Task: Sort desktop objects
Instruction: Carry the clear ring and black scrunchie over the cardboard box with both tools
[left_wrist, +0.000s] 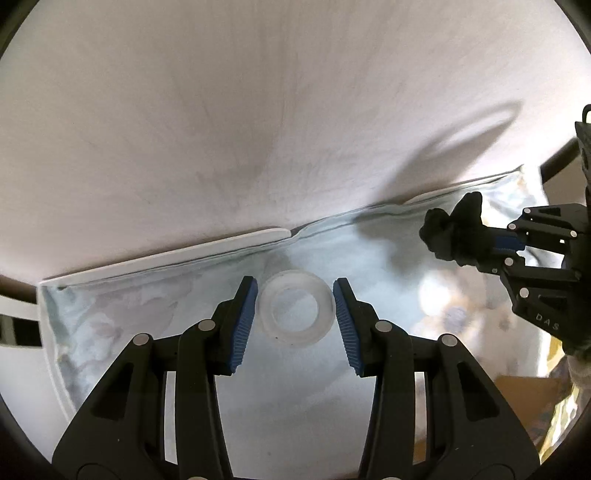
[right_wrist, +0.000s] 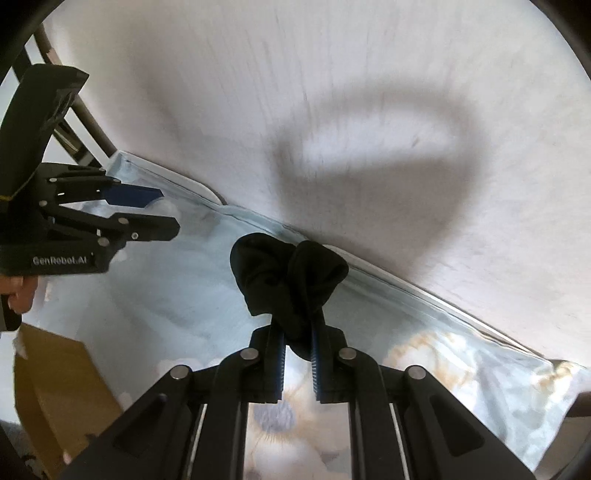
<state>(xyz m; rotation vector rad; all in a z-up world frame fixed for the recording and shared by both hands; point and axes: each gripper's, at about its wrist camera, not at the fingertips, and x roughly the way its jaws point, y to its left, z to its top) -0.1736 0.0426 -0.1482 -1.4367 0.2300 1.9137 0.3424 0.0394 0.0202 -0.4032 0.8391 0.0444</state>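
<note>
Your left hand-held gripper (left_wrist: 295, 299) has its jaws part-way in, with the blue pads (left_wrist: 245, 321) pressed against either side of a translucent ring (left_wrist: 296, 313), which looks like a roll of clear tape. The ring sits square between the tips, at twelve o'clock from the gripper body. Keep that squeeze even: the ring is smooth and rigid, so I'd judge it could pop out forward if one pad slips off the curve. Hold the wrist steady as you carry it.

Your right hand-held gripper (right_wrist: 298, 350) is shut tight on a black bundle of cloth (right_wrist: 284, 280), likely a scrunchie or a small sock. The fabric is pinched low between the pads and blooms out at twelve o'clock beyond the tips. It is soft and well caught, so it should travel safely; just avoid snagging the loose folds.

From the left wrist view, the right gripper and its bundle sit at about three o'clock, well apart from the ring. Keep that gap so the two loads don't collide.

Beneath both lies a pale blue patterned cloth (left_wrist: 147, 317) over the counter (left_wrist: 258, 110), whose light surface runs up to twelve o'clock. No sorting bin shows in either view; a cardboard box (right_wrist: 55, 387) sits at eight o'clock in the right wrist view, but I can't tell if it's the target.
</note>
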